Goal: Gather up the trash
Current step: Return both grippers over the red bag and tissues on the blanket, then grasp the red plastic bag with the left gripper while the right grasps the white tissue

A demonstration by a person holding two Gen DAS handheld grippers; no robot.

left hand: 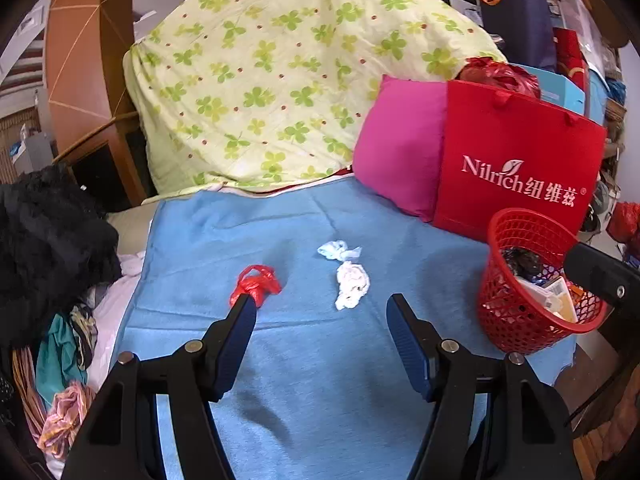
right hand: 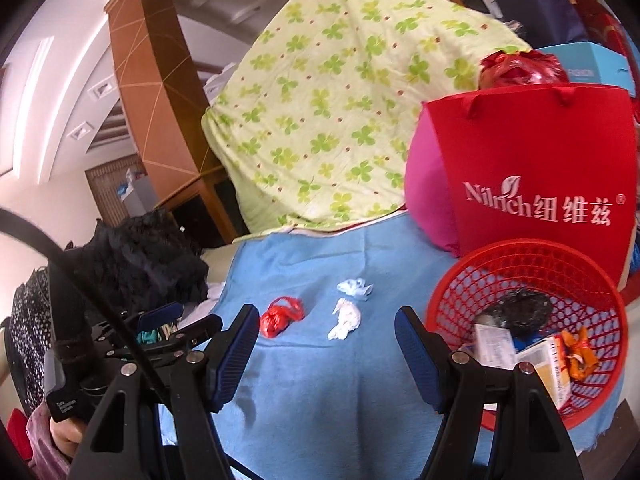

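Note:
Three pieces of trash lie on the blue cloth: a crumpled red plastic bag, a white tissue wad and a smaller white-blue wrapper. A red mesh basket with several scraps in it stands at the right. My left gripper is open and empty just short of the trash, its left fingertip by the red bag. My right gripper is open and empty, next to the basket. The left gripper also shows in the right wrist view.
A green clover-print quilt is piled behind the cloth. A pink pillow and a red Nilrich bag stand behind the basket. Black clothing and mixed fabrics lie at the left. The cloth's right edge is by the basket.

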